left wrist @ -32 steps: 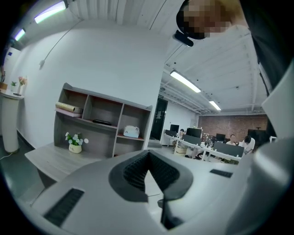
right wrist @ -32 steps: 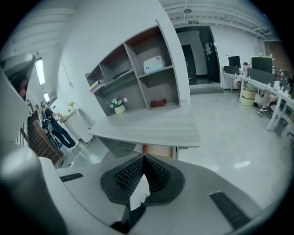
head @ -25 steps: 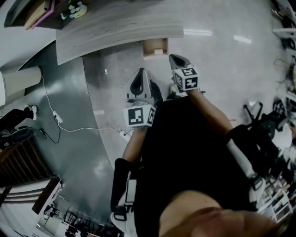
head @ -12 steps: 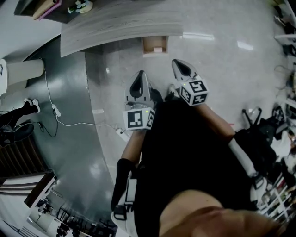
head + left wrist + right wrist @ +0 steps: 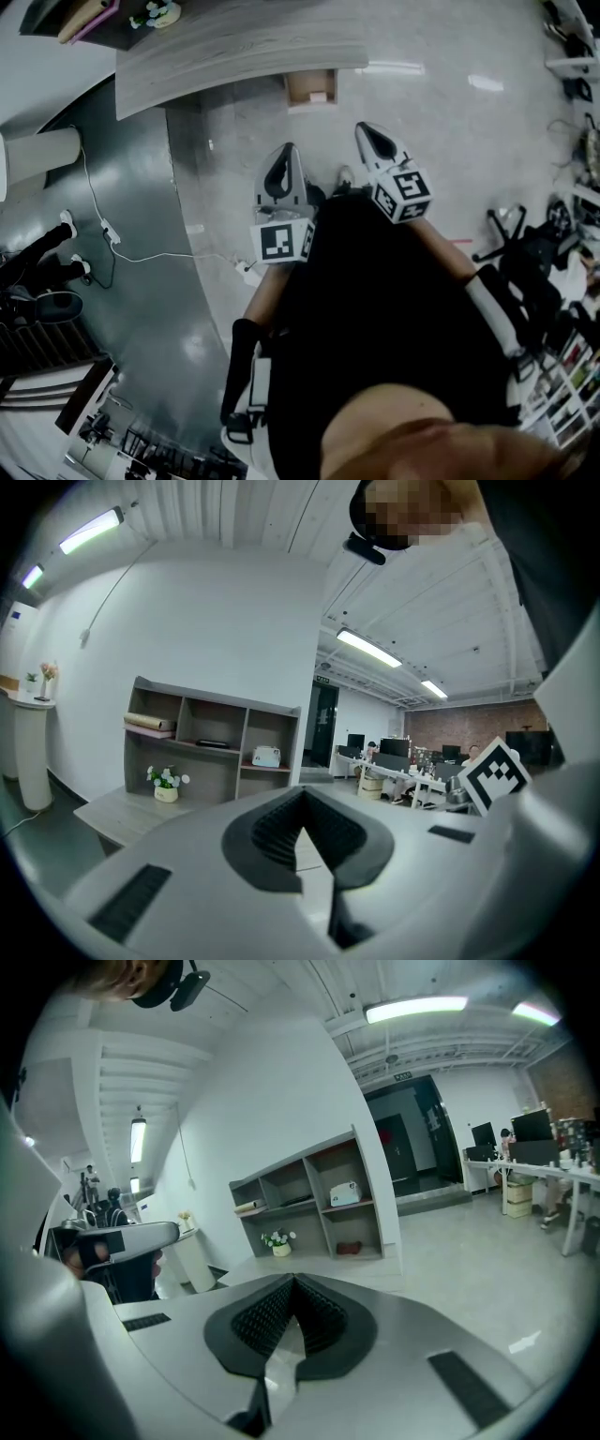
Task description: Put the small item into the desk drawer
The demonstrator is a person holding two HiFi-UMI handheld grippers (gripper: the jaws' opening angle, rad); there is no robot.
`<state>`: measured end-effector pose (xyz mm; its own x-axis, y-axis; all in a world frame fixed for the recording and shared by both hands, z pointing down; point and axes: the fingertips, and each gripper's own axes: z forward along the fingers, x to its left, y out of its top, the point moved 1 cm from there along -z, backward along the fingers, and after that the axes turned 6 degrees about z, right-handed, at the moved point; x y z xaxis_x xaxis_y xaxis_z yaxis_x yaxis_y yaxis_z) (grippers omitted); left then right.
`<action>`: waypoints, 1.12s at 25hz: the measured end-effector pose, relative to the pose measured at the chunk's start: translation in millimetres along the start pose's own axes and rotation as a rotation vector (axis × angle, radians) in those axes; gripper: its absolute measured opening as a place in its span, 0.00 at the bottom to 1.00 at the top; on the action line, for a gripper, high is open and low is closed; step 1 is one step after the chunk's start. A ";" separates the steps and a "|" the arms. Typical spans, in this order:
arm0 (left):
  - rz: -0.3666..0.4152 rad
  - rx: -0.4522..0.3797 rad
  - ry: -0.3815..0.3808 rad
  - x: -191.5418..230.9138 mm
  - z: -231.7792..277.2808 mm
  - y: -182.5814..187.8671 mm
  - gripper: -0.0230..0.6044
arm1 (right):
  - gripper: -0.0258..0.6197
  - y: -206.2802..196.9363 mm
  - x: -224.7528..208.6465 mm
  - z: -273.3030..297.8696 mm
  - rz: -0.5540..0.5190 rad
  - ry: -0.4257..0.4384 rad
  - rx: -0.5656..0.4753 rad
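In the head view, a grey wood-grain desk (image 5: 234,52) runs across the top. Under its front edge a small brown drawer (image 5: 310,90) stands open, with something pale inside that is too small to tell. Both grippers are held close to the person's body, well short of the desk and pointing toward it. My left gripper (image 5: 284,152) is shut, its jaws meeting at the tips with nothing between them (image 5: 302,822). My right gripper (image 5: 366,131) is shut and empty too (image 5: 293,1283). No small item shows in either gripper.
A shelf unit (image 5: 211,742) with a flower pot (image 5: 167,785) stands behind the desk. A white cable with a power strip (image 5: 111,232) lies on the dark floor at left, beside a white column (image 5: 42,159). An office chair base (image 5: 506,230) and clutter stand at right.
In the head view, my right gripper has drawn back toward the body, down and to the right. The left gripper has hardly moved. Both stay shut.
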<state>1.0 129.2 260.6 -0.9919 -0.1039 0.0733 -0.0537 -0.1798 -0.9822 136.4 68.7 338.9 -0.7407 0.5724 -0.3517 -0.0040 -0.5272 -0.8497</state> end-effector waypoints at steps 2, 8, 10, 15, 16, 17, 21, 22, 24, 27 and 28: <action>-0.010 -0.005 0.000 7.2 1.0 -0.5 0.03 | 0.04 2.4 3.1 4.8 -0.003 -0.008 -0.008; -0.015 -0.012 -0.014 12.8 0.2 -1.4 0.03 | 0.04 1.0 12.4 7.1 -0.005 -0.014 -0.015; -0.015 -0.012 -0.020 14.8 0.4 -1.8 0.03 | 0.04 -0.3 14.2 8.8 -0.008 -0.017 -0.011; -0.022 -0.011 -0.026 16.1 -1.1 -2.9 0.03 | 0.04 -2.8 16.5 9.1 -0.012 -0.022 -0.007; -0.023 -0.010 -0.027 16.4 -1.4 -3.2 0.03 | 0.04 -3.1 16.9 9.0 -0.013 -0.023 -0.007; -0.024 -0.009 -0.028 16.9 -1.5 -3.3 0.03 | 0.04 -3.3 17.1 9.1 -0.015 -0.025 -0.006; -0.032 -0.004 -0.027 20.4 -1.3 -4.6 0.03 | 0.04 -4.4 17.6 11.2 -0.014 -0.030 -0.004; -0.031 -0.005 -0.027 20.9 -1.1 -4.8 0.03 | 0.04 -4.5 17.5 11.5 -0.013 -0.030 -0.004; -0.026 -0.011 -0.028 20.7 -0.6 -3.9 0.03 | 0.04 -4.1 17.1 11.2 -0.013 -0.031 -0.005; -0.022 -0.017 -0.029 20.0 -1.7 -1.9 0.03 | 0.04 -4.1 17.5 10.0 -0.014 -0.031 -0.005; -0.023 -0.017 -0.029 20.4 -1.9 -1.8 0.03 | 0.04 -4.2 17.8 10.2 -0.014 -0.030 -0.004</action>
<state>-19.3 129.3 263.5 -0.9866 -0.1280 0.1009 -0.0791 -0.1655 -0.9830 116.3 74.7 340.2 -0.7605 0.5607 -0.3275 -0.0122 -0.5166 -0.8562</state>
